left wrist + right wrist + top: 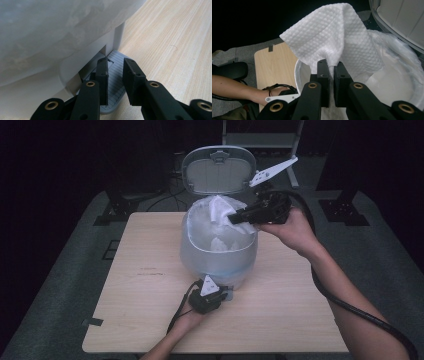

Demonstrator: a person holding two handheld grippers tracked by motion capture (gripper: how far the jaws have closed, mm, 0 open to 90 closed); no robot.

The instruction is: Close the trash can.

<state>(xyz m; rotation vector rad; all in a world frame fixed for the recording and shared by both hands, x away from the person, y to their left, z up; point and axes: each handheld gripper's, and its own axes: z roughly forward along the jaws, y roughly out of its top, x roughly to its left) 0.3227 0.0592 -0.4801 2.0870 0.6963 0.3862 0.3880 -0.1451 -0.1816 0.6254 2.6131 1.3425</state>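
A white pedal bin (218, 255) with a clear liner stands mid-table, its grey lid (218, 170) swung up. My right gripper (232, 219) reaches over the bin's rim from the right and is shut on a white embossed paper towel (218, 210). The towel (332, 32) is pinched at its lower part in my right gripper (331, 66) and stands up above the liner (392, 75). My left gripper (220, 292) sits low at the bin's front base. Its jaws (115, 62) are nearly together, nothing between them, resting over the ribbed grey pedal (113, 100).
The light wooden table (280, 310) has bare room left and right of the bin. Crumpled white material lies inside the liner (220, 242). Dark floor, cables and stand legs (345, 210) surround the table. A thick cable (350, 310) trails from my right gripper.
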